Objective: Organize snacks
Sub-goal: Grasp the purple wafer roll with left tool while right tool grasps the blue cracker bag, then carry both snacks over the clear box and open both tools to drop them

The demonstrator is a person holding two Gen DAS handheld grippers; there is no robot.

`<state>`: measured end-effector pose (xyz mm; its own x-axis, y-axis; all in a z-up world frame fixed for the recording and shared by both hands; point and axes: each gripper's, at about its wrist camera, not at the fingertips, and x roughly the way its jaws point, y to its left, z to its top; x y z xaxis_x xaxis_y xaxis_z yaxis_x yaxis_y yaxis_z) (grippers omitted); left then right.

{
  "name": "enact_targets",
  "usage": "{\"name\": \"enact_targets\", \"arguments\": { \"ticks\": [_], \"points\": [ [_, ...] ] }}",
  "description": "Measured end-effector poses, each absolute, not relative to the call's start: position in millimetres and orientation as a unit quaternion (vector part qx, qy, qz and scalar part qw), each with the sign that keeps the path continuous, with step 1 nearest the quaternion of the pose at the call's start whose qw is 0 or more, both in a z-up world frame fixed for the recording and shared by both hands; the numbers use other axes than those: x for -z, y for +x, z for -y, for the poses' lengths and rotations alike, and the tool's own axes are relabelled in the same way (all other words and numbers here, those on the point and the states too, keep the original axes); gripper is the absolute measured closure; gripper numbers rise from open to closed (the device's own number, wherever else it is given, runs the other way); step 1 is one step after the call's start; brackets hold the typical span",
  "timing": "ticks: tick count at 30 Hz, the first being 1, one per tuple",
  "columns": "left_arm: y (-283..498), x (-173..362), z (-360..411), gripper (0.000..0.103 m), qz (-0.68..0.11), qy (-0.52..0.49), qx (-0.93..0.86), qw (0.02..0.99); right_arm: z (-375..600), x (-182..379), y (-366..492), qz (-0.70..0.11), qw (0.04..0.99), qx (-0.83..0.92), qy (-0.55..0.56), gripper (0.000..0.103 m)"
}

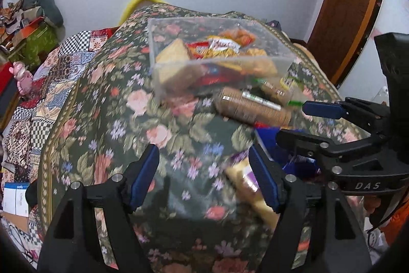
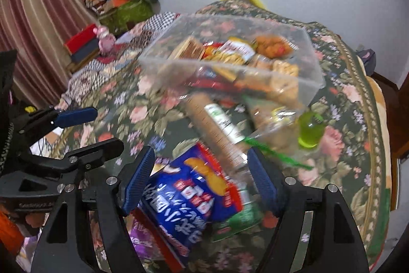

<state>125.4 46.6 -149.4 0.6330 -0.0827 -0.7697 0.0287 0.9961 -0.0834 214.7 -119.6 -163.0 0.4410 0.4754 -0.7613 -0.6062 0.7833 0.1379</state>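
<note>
Both the left gripper [image 1: 204,181] and right gripper [image 2: 202,181] hang with jaws spread and pinching nothing, the right framing a blue chip bag [image 2: 189,198] at lower centre, probably bound for the half-filled clear box [image 2: 310,73] at upper centre on the flowered worktop [image 2: 352,119].

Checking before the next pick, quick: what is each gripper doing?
Left gripper: open, holding nothing.
Right gripper: open, empty, above the blue snack bag.
</note>
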Motion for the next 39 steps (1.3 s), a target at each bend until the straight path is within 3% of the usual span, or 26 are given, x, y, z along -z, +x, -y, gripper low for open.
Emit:
{"name": "enact_targets", "arguments": {
  "ticks": [19, 26, 32, 34, 37, 39],
  "points": [
    [114, 182, -1, 0.031, -0.472, -0.051, 0.080, 0.876, 170, 189, 182, -0.452, 0.838, -0.296, -0.073, 0.031],
    [121, 198, 7, 0.029, -0.492, -0.074, 0.086, 0.863, 176, 192, 176, -0.446, 0.838, -0.307, -0.063, 0.039],
    [124, 208, 25, 0.030, -0.485, -0.020, 0.064, 0.872, 180, 192, 174, -0.443, 0.840, -0.308, -0.057, 0.041],
    [123, 210, 24, 0.036, -0.476, -0.010, 0.055, 0.878, 182, 193, 174, -0.444, 0.840, -0.308, -0.050, 0.042],
    [123, 209, 16, 0.053, -0.469, -0.010, 0.042, 0.882, 183, 192, 173, -0.444, 0.840, -0.308, -0.045, 0.047],
    [125, 208, 11, 0.056, -0.467, -0.017, 0.043, 0.883, 182, 190, 172, -0.442, 0.841, -0.308, -0.048, 0.048]
  ]
}}
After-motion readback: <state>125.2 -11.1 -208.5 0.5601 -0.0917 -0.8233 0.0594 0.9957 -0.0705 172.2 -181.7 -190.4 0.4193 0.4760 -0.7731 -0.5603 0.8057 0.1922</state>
